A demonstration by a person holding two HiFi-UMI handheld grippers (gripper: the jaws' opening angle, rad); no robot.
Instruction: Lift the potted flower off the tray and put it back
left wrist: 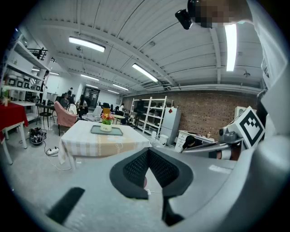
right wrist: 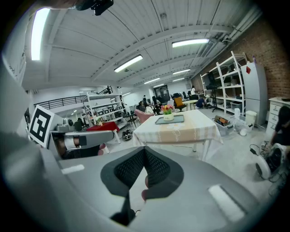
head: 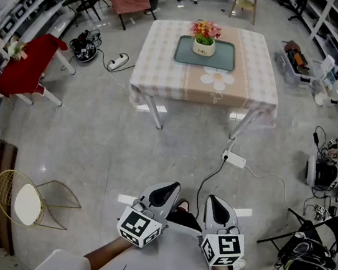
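A white pot with pink, red and yellow flowers stands upright on a grey-green tray on a table with a checked cloth, far ahead of me. The same potted flower looks small and distant in both gripper views. My left gripper and right gripper hang close to my body, side by side, well short of the table. Both have their jaws shut with nothing between them.
A white power strip with a cable lies on the floor in front of the table. A red-covered table stands at left, a wire chair at lower left, shelving and boxes at right, cables and gear at far right.
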